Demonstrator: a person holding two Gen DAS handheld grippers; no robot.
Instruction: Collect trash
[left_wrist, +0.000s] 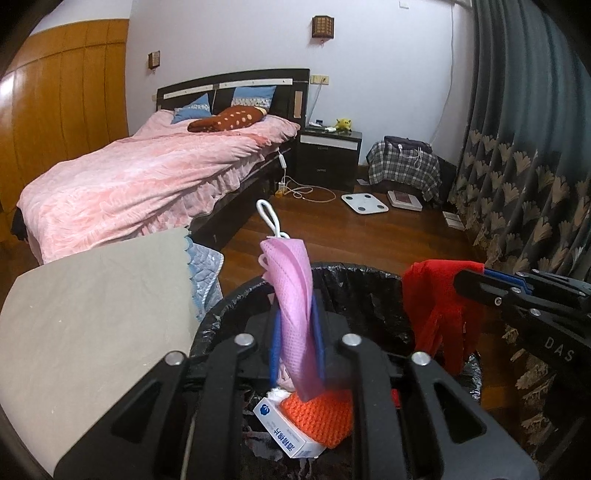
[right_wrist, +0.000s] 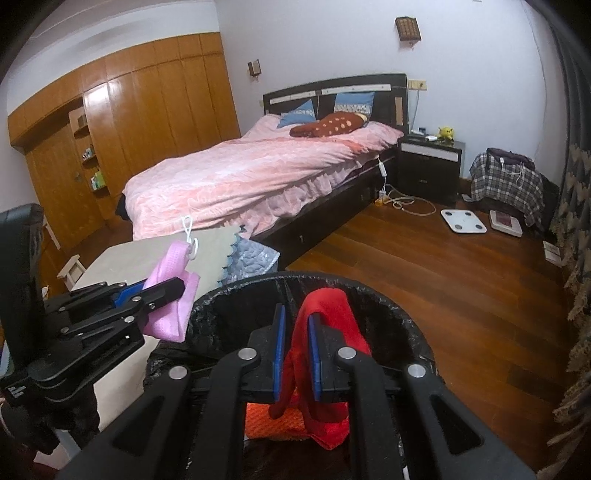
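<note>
My left gripper (left_wrist: 297, 314) is shut on a pink face mask (left_wrist: 293, 299) with white ear loops, held over the black-lined trash bin (left_wrist: 362, 280). It also shows in the right wrist view (right_wrist: 173, 288), left of the bin (right_wrist: 332, 284). My right gripper (right_wrist: 295, 317) is shut on a red cloth (right_wrist: 325, 325) that hangs over the bin; the red cloth also shows in the left wrist view (left_wrist: 439, 302). Inside the bin lie an orange knitted cloth (left_wrist: 317, 413) and a small white box (left_wrist: 284, 428).
A grey-covered surface (left_wrist: 92, 325) stands left of the bin. A bed with pink bedding (left_wrist: 147, 177) is behind it. A nightstand (left_wrist: 328, 155), a white scale (left_wrist: 364, 202) and a plaid bag (left_wrist: 406, 166) stand on the wooden floor. Curtains (left_wrist: 524, 147) hang on the right.
</note>
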